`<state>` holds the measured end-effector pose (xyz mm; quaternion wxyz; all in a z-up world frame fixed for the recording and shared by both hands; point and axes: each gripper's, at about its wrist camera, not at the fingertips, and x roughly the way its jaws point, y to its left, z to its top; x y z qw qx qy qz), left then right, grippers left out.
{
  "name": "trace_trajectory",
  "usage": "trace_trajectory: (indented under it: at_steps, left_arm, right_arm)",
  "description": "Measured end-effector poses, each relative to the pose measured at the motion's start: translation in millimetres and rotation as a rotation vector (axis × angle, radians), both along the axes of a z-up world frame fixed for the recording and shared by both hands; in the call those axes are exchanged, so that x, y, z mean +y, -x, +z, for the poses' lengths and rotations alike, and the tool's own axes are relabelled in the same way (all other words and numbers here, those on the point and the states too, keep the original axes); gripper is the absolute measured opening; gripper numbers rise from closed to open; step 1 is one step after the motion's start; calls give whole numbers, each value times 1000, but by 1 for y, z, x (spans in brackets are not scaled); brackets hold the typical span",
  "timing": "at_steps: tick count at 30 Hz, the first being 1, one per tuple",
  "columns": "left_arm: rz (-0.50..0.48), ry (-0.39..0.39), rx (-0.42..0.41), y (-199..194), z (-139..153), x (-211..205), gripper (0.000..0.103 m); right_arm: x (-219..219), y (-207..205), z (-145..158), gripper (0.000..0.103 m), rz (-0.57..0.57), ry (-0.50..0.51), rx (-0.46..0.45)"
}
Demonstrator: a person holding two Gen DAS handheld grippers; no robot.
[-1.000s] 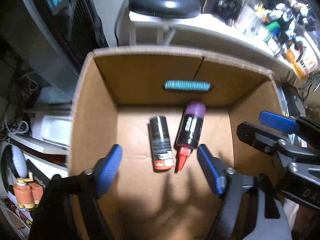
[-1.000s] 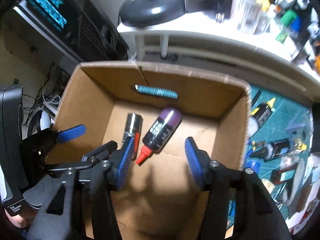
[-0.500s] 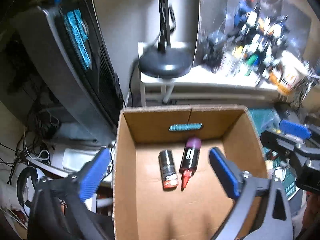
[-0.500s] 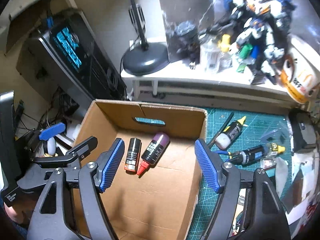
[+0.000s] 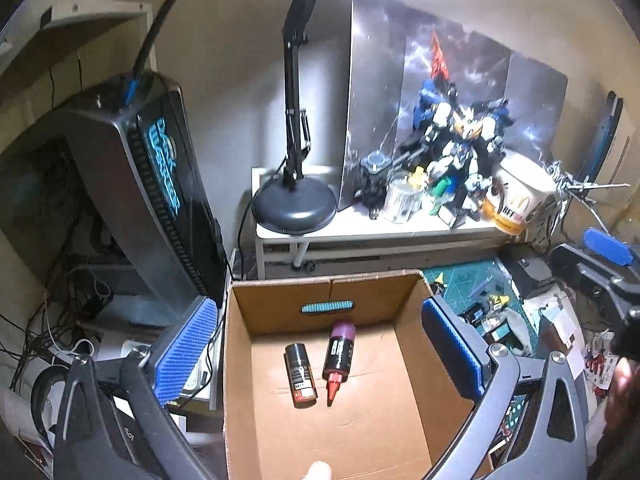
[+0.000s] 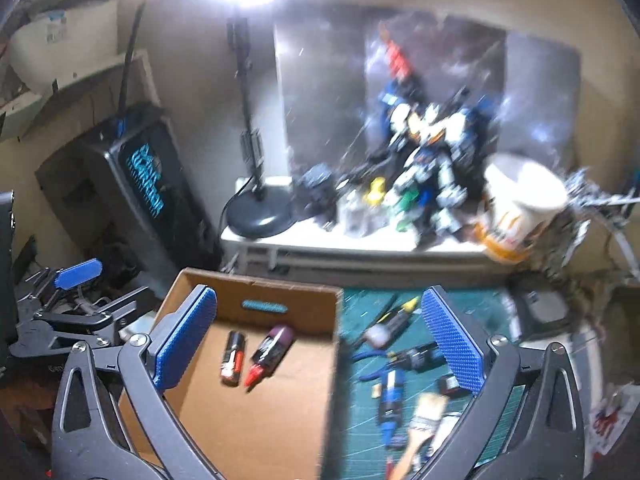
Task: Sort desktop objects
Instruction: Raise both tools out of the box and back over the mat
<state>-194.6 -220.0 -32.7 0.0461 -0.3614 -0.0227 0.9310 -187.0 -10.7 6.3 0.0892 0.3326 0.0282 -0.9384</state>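
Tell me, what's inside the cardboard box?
Inside the cardboard box, two things lie side by side on the bottom: a small dark can and a dark bottle with a red nozzle. The near end of the box is out of view.

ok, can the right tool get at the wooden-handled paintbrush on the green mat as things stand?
Probably yes. The right tool is open and empty, and the wooden-handled paintbrush lies exposed on the green cutting mat, outside the cardboard box, with nothing over it.

Home hobby desk: robot model, cutting mat, desk lamp.
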Motion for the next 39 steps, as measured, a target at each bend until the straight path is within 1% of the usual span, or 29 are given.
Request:
trace_trajectory:
  at_steps: [2, 8, 13, 19, 22, 31, 39]
  left_arm:
    - [-6, -6, 11, -2, 5, 2, 103]
    - [-49, -22, 11, -6, 11, 18, 103]
    - [-78, -21, 9, -11, 13, 39, 103]
    - [-90, -18, 1, -15, 17, 71, 103]
    - [-86, -22, -13, -15, 16, 90, 103]
    - [-52, -13, -27, -25, 12, 159, 103]
    - [3, -41, -47, -39, 4, 208, 103]
  right_arm:
    - [6, -7, 9, 103, -22, -15, 26]
    - [28, -22, 24, 103, -84, -17, 48]
    - [51, -30, 29, 103, -123, -14, 46]
    - [84, -36, 31, 103, -136, 1, 52]
    - [106, -38, 29, 103, -133, 14, 48]
    - [196, -46, 19, 103, -129, 61, 41]
    - [276, -50, 2, 103, -104, 82, 10]
